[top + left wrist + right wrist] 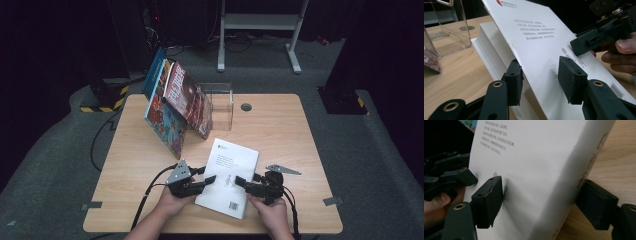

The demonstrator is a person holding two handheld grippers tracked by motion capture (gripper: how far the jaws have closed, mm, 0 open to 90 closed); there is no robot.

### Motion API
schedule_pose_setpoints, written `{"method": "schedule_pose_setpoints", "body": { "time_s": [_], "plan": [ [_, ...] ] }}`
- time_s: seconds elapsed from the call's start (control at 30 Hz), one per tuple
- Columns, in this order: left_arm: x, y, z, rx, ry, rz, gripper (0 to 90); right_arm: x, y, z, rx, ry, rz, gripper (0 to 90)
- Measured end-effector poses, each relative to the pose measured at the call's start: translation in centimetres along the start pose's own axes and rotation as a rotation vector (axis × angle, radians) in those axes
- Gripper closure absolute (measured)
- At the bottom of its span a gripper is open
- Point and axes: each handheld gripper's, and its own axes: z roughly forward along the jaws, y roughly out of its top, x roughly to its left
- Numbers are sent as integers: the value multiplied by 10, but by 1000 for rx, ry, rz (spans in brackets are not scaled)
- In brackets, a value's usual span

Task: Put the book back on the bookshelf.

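White book lies flat, long axis running toward the far edge.

One white book at six o'clock; three colourful books leaning and one clear acrylic stand at eleven.

A light wooden table stands on grey carpet. Behind it, seemingly a white metal frame in darkness.
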Motion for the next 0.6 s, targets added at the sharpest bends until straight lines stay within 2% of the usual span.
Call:
{"method": "schedule_pose_setpoints", "body": {
  "time_s": [0.37,0.5,0.6],
  "plan": [
    [-2,2,-1,-12,18,14,555,14,2,-9,-61,-52,-113,285],
    [-3,4,-2,-20,28,25,555,18,3,-12,-86,-68,-139,299],
    [-5,5,-2,-28,39,44,556,23,3,-15,-110,-87,-179,308]
  ]
}}
